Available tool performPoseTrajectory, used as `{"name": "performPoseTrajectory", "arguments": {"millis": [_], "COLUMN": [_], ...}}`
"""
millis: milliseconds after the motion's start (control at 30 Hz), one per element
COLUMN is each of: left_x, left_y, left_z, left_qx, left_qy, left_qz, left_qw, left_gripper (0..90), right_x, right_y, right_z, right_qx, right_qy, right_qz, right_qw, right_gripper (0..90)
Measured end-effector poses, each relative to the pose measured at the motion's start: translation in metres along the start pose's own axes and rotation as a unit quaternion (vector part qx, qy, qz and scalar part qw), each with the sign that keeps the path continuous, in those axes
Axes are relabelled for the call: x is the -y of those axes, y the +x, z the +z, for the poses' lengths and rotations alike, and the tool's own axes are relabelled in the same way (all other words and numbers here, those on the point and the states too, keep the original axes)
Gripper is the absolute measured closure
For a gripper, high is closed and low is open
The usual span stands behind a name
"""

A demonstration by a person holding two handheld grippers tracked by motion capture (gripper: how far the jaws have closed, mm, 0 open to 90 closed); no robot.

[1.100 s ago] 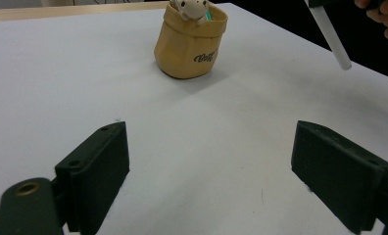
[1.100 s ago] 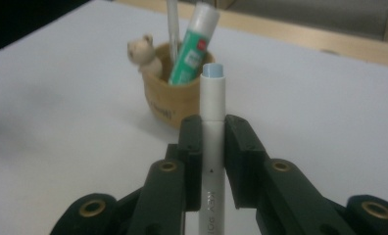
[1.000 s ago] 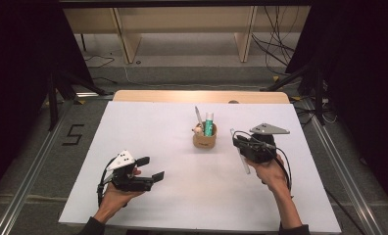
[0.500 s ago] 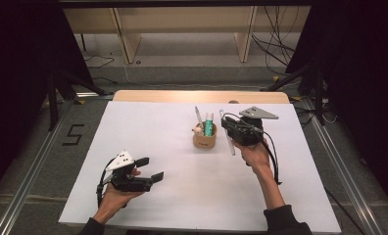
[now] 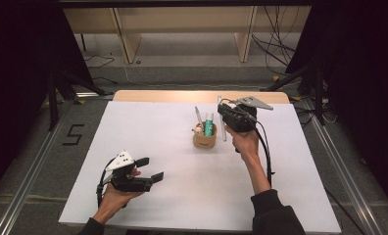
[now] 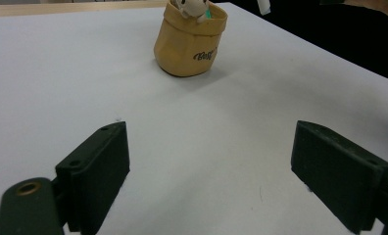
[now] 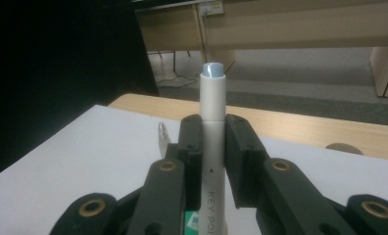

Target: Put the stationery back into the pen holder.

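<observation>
**Marker upright beside the pen pot**

A white marker with a pale blue tip stands upright, pinched at mid-barrel. Just beside it, a tan pouch-shaped pot sits upright mid-tabletop, holding a green tube, a pen and a small figure.

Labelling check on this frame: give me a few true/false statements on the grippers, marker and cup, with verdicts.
1. The right gripper is shut on a white marker. True.
2. The left gripper holds a pen. False: its jaws stand open on nothing, above the white table.
3. The cup lies tipped over. False: it stands upright with pens in it.
4. The cup stands between the two grippers' sides of the table, nearer the right one. True.
5. The marker is already in the cup. False: it is held in the air beside it.
</observation>
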State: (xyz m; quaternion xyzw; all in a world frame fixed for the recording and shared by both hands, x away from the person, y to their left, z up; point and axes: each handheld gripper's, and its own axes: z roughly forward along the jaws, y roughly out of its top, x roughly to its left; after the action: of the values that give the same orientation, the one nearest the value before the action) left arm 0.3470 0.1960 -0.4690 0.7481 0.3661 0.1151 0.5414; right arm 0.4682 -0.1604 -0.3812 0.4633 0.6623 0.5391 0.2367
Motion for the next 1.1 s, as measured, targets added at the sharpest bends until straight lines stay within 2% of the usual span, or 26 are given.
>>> {"name": "performPoseTrajectory", "arguments": {"millis": [300, 367, 700, 800, 900, 1100], "left_x": [0.0, 0.0, 0.0, 0.001, 0.0, 0.0], "left_y": [0.0, 0.0, 0.0, 0.0, 0.0, 0.0], "left_z": [0.0, 0.0, 0.0, 0.0, 0.0, 0.0], "left_qx": [0.001, 0.001, 0.003, 0.003, 0.003, 0.003], "left_qy": [-0.002, -0.002, 0.001, -0.001, -0.001, 0.0], "left_qz": [-0.002, -0.002, 0.003, 0.0, -0.001, 0.002], "left_qw": [1.0, 1.0, 1.0, 1.0, 1.0, 1.0], "left_gripper": [14.1, 14.2, 14.2, 14.2, 14.2, 14.4], "right_x": [-0.005, -0.006, -0.005, -0.004, -0.001, 0.003], "right_y": [0.005, 0.004, 0.004, 0.004, 0.002, 0.002], "right_z": [0.012, 0.018, 0.036, 0.04, 0.046, 0.051], "right_qx": [0.006, 0.006, 0.015, 0.024, 0.026, 0.037], "right_qy": [-0.018, -0.021, -0.029, -0.031, -0.033, -0.031], "right_qz": [0.003, 0.014, 0.033, 0.036, 0.054, 0.051], "right_qw": [0.9998, 0.9997, 0.9989, 0.9986, 0.9977, 0.9975], "right_gripper": [78.7, 78.6, 78.6, 78.7, 78.7, 78.6]}}
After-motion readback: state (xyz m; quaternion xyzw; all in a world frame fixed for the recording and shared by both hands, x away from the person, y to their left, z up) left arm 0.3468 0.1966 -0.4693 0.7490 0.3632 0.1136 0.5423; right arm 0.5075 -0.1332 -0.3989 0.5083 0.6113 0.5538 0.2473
